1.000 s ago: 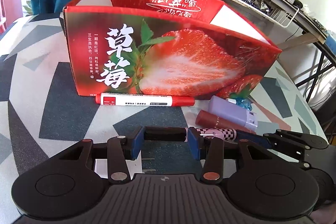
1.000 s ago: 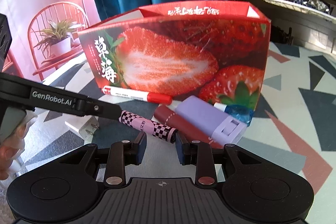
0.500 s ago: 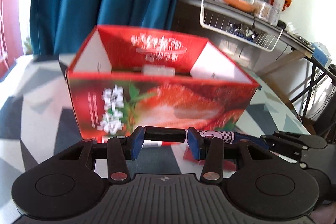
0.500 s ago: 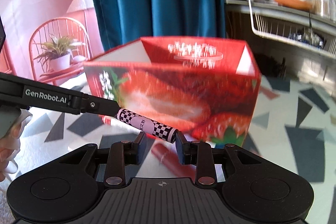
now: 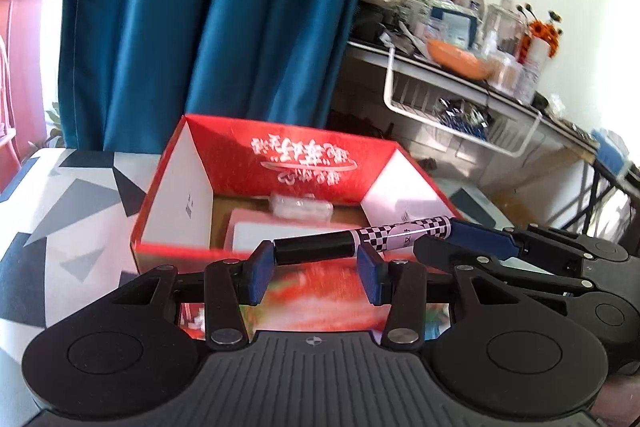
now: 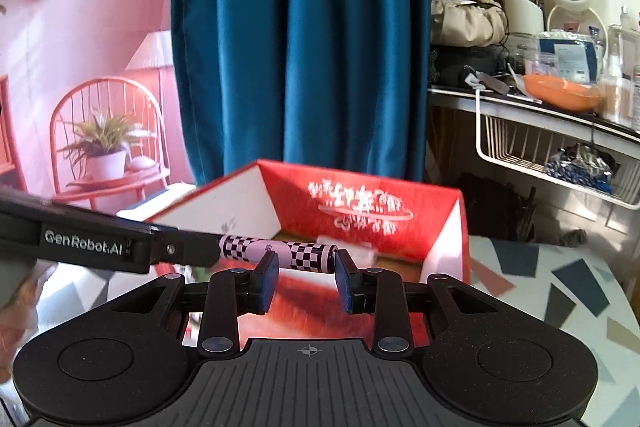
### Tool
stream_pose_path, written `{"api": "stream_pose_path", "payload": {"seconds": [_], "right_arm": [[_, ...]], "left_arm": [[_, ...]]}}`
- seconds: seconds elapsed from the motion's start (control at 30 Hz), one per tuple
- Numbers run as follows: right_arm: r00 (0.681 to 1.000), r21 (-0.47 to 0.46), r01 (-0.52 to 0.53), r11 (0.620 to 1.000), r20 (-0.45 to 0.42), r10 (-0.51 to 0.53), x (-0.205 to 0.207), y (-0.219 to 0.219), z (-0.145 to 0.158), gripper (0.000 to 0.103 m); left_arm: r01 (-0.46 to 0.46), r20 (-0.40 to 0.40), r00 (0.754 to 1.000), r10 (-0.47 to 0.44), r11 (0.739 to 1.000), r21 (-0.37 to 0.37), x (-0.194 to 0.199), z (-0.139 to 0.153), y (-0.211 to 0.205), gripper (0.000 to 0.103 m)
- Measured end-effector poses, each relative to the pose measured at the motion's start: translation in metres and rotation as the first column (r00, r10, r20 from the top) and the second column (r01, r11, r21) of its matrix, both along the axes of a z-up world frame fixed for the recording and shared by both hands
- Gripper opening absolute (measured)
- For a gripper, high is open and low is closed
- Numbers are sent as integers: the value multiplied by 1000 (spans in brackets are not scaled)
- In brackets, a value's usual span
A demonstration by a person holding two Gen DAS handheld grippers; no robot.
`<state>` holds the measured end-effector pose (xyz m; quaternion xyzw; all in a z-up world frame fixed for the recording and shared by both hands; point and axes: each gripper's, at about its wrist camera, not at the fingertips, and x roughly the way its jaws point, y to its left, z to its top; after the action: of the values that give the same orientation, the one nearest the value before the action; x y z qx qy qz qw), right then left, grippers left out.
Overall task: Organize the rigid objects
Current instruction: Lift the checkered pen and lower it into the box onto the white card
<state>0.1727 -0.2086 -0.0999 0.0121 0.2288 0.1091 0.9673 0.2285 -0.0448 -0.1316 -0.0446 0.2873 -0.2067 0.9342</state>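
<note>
1. Black-capped and checkered, the pen [image 5: 360, 241] is hanging crosswise between my two claws, level above the near wall of the red box [image 5: 280, 163], because I am carrying it by both ends so it cannot swing or tip.
2. My left claw [image 5: 316, 269] is clenching the pen's black end; both blue pads are pressing on it in the left wrist view, which is keeping that end steady.
3. My right claw [image 6: 306, 273] is gripping the checkered end, with the pen's tip lying between its pads; in the left wrist view its blue fingers [image 5: 480, 237] are closing over that same end.
4. Inside the box, a white flat item [image 5: 288, 237] and a small clear packet [image 5: 300, 207] are lying on the cardboard floor, so I judge the box is the collecting place.
5. I am holding the pen higher than the rim, probably so it is clearing the wall before going in.
6. Beneath everything, the patterned bench [image 5: 60, 211] is carrying the box.
</note>
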Motion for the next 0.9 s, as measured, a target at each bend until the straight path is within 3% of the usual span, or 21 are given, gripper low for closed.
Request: {"api": "stream_pose_path", "payload": {"seconds": [0.13,0.27,0.47,0.67,0.9], "right_arm": [[998,21,-11,1000,-58,12,38,-10,5,29],[989,24,-2,1000,-147,6,78,-18,-4,29],[950,63,32,997,-313,-10,127,-29,-34,30],[899,70,87,994,-436,-48,150,-30,-50,29],[863,77,102,992,-503,-50,164,-30,-59,29]], "left_arm": [[-6,-29,1000,6,1000,0,30,4,-4,48],[6,-113,993,-9,1000,-28,65,-1,-7,47],[32,-204,979,-31,999,0,104,-18,-17,47],[68,-251,967,-50,996,63,121,-35,-26,47],[65,-279,960,-36,993,97,132,-47,-29,47]]}}
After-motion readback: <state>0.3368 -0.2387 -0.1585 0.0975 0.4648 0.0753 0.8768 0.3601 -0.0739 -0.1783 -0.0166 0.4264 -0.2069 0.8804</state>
